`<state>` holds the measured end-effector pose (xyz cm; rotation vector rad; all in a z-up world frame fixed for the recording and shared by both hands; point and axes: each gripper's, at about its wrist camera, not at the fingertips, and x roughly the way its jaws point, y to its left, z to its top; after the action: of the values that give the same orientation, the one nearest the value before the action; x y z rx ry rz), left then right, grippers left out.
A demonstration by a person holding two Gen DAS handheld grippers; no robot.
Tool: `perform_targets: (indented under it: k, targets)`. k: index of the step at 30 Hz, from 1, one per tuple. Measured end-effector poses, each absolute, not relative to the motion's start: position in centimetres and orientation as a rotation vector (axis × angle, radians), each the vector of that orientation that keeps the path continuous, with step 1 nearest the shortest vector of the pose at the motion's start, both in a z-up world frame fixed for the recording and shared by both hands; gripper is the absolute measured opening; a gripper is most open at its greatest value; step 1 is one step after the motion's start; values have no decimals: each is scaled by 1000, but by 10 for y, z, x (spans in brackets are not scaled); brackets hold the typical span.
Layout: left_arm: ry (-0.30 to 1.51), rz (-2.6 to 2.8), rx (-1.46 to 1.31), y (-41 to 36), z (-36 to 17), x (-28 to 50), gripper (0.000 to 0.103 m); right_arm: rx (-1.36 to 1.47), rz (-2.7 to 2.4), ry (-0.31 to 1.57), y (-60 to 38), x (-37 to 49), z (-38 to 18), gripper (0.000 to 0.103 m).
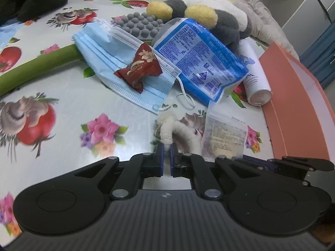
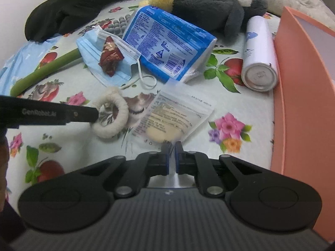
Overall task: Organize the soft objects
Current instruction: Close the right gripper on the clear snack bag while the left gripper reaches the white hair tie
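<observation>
The fluffy white scrunchie looks feather-light and squashy, so it should collapse under any pinch and is best taken across one side of its ring; the left gripper does just that, its blue-padded fingers nearly pressed together on the near arc of the loop. The clear sachet with a pale puff inside is thin, limp and probably slick, and the right gripper nips its near edge, fingers almost together. Both grippers tilt steeply down at the floral tablecloth, with the orange box just right of the right fingers.
</observation>
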<state>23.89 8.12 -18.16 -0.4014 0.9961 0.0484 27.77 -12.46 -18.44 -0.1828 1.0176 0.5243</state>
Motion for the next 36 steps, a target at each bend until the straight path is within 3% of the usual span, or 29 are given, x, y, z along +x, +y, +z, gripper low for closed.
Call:
perform_targets:
  k: [21,27,28,30,32,34,36]
  targets:
    - [968,106,-449,91,-170,124,7,-134,462,1009,-157,184,-160,8]
    - [984,116,-460,92,-174,117,8,-112,450,1016,-165,176,-159,14]
    - [988,118,-466,92,-175,117,13,-113,451,1018,-165,177,-159,15]
    - [992,119,-474,91,-176,116,27,-124,445,1014,-165,178,-158,37]
    - [984,122,-471,89,-176,116,46,-121,457,995,-166,177,-156,47]
    - [975,123,-467,86,-174,116,51,-123,462,983,-166,179,-154,54]
    - [972,120,-473,85,-175,117,58,-123,475,975,-164,182,-155,75]
